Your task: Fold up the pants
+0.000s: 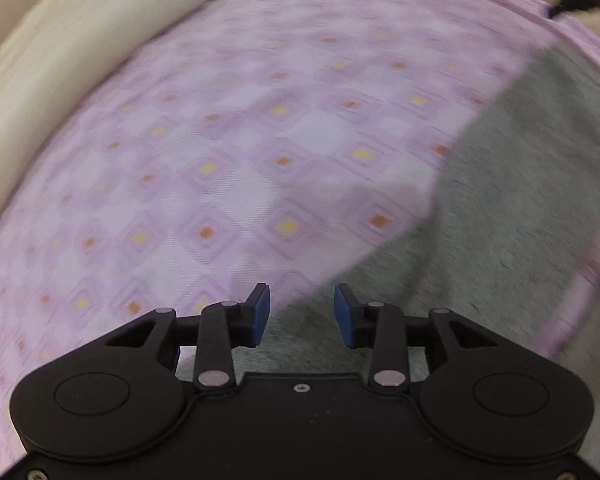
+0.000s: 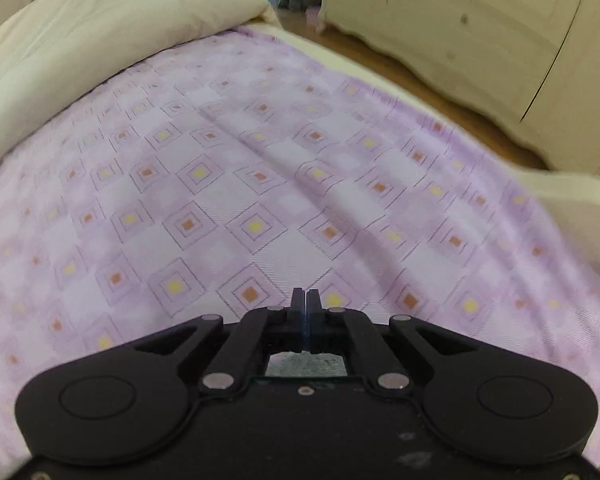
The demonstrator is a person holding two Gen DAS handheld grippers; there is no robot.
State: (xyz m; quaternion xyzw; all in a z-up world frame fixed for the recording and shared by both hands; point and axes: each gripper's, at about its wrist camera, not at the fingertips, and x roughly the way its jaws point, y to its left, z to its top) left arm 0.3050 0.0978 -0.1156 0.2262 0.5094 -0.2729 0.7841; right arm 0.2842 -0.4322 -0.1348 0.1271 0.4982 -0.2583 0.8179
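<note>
In the left wrist view, the left gripper [image 1: 302, 314] hangs over a bed covered by a lilac bedspread printed with diamond outlines and small yellow and orange squares [image 1: 228, 152]. The pants, a flat grey-green piece of soft, slightly fuzzy cloth [image 1: 500, 208], lie spread on the right part of that bedspread, and their straight edge runs diagonally down to a point just beneath the gripper. The jaws stand moderately apart with nothing between the blue pads [image 1: 262, 312]; the cloth shows through the gap below them, and the pads do not appear to press on it. The gripper seems placed over the edge so it can take hold there for a fold. A long cream pillow or bolster [image 1: 60, 48] lies along the far left edge of the bed.

In the right wrist view, the right gripper [image 2: 306, 316] points down at the same bedspread, with the pillow at upper left and a pale wooden wardrobe [image 2: 480, 40] beyond the bed. Its jaws are fully together, pad to pad. A patch of grey cloth, probably the pants, shows through the window in the gripper body behind the fingertips, but whether any of it is pinched cannot be told.
</note>
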